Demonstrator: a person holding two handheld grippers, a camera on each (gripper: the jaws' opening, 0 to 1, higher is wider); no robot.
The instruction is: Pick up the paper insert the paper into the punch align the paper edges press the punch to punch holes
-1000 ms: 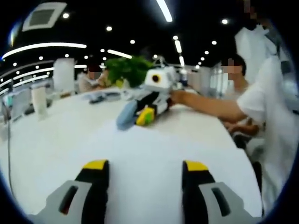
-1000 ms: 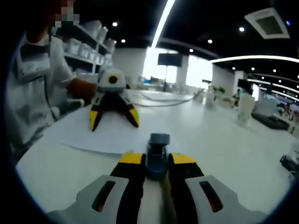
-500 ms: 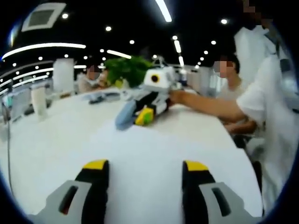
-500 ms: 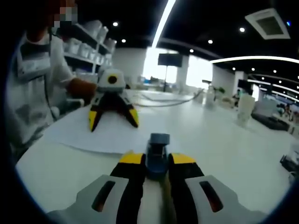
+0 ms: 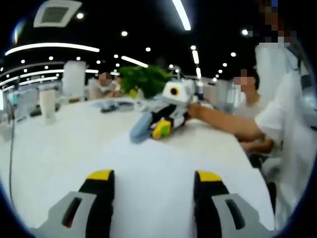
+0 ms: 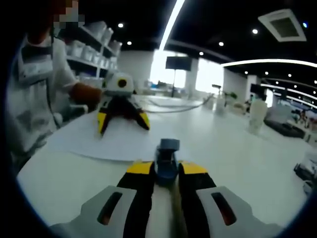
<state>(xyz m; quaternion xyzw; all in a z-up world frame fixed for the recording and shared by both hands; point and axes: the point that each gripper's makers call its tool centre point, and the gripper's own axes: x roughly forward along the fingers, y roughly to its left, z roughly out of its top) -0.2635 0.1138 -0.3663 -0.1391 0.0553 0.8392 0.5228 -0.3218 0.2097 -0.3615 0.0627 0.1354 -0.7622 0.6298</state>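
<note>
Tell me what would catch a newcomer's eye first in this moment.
First the blue hole punch, clamped between the right gripper's yellow-tipped jaws low in the right gripper view, at the near edge of a white sheet of paper lying on the white table. Next the left gripper, jaws spread, over the sheet's far side. In the left gripper view a green plant stands behind.

Matt white paper [image 6: 106, 141] lies on a glossy smooth table [image 6: 237, 148].

white table [image 6: 237, 148] | paper sheet [image 6: 114, 141] flat on it | cup [image 5: 47, 101] upright at far side
</note>
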